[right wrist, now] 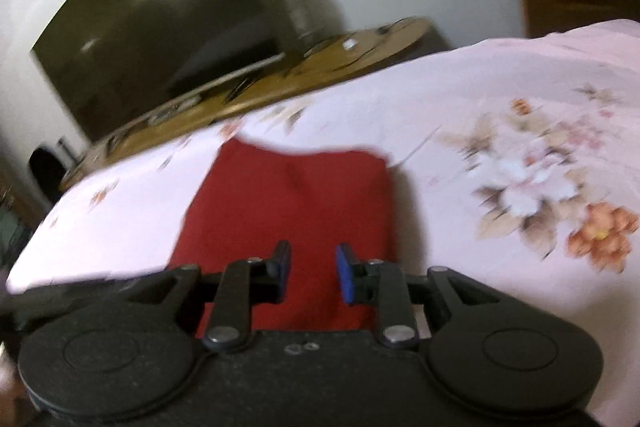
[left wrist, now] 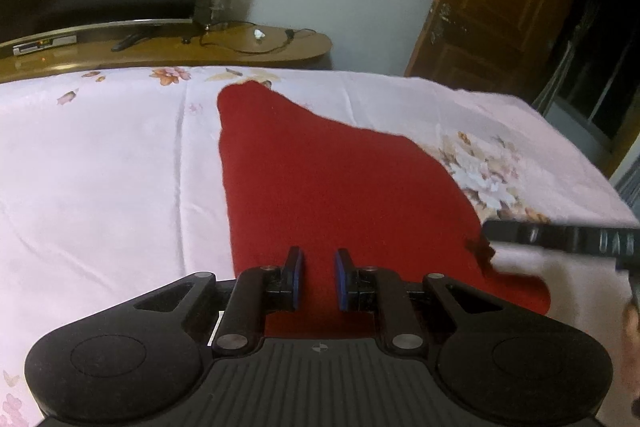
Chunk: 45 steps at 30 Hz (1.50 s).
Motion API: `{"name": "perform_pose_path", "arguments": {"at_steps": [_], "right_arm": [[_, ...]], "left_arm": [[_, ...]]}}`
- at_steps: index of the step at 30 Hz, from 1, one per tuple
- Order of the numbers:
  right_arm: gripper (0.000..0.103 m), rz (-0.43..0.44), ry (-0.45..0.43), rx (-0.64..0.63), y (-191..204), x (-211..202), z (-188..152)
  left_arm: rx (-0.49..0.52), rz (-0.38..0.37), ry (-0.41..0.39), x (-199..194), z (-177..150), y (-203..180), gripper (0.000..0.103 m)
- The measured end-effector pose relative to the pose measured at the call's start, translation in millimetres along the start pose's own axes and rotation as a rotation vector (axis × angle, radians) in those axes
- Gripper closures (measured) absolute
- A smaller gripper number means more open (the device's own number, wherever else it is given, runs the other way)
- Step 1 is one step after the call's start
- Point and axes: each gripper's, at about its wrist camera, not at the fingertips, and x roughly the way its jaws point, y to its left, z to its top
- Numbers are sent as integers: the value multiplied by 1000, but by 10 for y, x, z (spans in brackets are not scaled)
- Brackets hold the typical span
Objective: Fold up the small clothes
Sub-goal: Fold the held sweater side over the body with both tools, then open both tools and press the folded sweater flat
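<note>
Both the left gripper (left wrist: 319, 277) and right gripper (right wrist: 311, 273) hover slightly parted, gripping nothing, over the red garment (left wrist: 320, 179) at 12 o'clock, apparently ready for folding.

Red knit garment (left wrist: 320, 187), spread flat, on pink floral bedsheet (left wrist: 100, 167)

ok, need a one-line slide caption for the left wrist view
Left gripper poised, jaws slightly apart, over the near edge of a red garment lying on a floral bedsheet.
</note>
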Motion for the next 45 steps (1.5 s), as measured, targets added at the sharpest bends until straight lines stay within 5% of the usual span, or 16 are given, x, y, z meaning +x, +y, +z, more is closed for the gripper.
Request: {"name": "perform_pose_path", "arguments": {"at_steps": [2,6,13,19,27,35,37,45], "right_arm": [[79,-10,40,-40,52,78,-131],[87,-165,116,-130,-38,295,-431],[81,-148,117,-118,-29,239,-431],[76,-71,11,-102,121,59,-56],[74,-116,-40,-116,127,568,443],[73,-172,-35,-153,131,932,494],[73,-237,25,-187,104,1115,435],[68,-216,32,-138,-56,1205,354]], "left_arm": [[8,6,17,46,-41,-28,87],[18,-4,50,94,-123,-3,87],[-2,-23,47,-23,-61,15,87],[-29,-26,6,-5,249,77,87],[-30,35,1,459,571,99,87],[-19,64,1,753,663,88,87],[-20,63,8,791,665,78,87],[8,85,0,810,639,33,87]]}}
